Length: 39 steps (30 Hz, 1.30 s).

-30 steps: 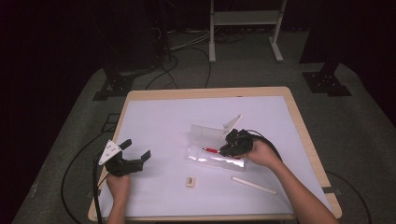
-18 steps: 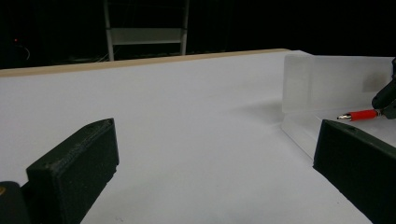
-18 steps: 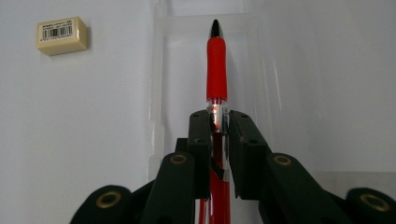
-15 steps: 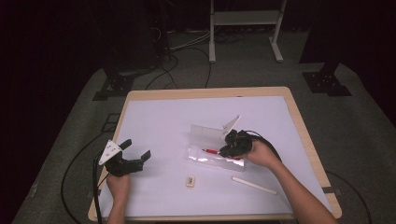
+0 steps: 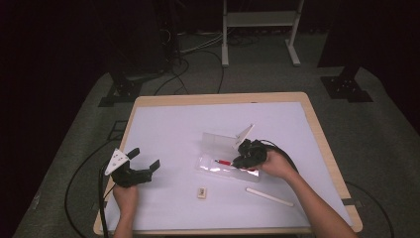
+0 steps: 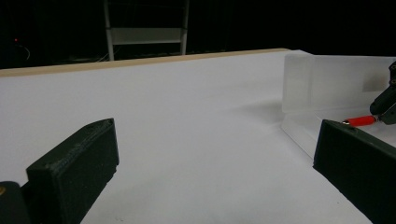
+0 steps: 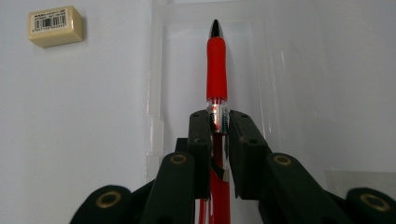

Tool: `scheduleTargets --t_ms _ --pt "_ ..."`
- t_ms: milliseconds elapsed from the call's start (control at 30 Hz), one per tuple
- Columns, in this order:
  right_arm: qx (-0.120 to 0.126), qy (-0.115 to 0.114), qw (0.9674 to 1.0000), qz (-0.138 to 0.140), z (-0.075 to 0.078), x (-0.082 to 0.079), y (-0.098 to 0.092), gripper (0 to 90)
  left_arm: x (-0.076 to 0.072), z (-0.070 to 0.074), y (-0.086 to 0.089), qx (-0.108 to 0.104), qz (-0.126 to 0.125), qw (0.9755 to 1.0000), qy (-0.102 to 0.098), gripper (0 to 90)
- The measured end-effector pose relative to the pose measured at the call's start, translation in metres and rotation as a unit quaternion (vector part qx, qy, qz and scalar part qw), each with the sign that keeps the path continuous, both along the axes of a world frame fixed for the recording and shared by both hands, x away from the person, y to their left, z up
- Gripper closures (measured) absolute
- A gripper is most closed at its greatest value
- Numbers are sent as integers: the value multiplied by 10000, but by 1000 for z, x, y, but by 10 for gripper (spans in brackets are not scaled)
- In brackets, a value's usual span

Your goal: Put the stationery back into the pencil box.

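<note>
Right tool [image 7: 218, 122] pinching red pen [image 7: 216, 65] over clear case [image 5: 221, 154]; left tool [image 5: 143, 157] spread wide at nine o'clock.

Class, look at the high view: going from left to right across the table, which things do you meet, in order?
Left gripper → eraser → red pen, lying in the clear case → right gripper, shut on that pen → white stick.
</note>
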State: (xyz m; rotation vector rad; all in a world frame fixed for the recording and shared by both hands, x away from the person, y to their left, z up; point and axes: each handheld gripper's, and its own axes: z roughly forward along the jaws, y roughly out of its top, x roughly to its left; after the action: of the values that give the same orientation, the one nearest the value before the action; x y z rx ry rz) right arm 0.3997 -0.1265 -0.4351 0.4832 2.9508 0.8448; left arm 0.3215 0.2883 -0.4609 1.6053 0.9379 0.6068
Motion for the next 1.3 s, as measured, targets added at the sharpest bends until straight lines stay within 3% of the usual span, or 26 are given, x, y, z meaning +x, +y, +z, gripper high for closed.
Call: scheduleTargets --t_ms 1033,1300 --pt "-58 139 9999 -44 -9 3 2 767 0 0 0 2 -3 10000 0 0" --pt "124 -57 9999 -35 0 0 -3 734 0 0 0 8 0 10000 0 0"
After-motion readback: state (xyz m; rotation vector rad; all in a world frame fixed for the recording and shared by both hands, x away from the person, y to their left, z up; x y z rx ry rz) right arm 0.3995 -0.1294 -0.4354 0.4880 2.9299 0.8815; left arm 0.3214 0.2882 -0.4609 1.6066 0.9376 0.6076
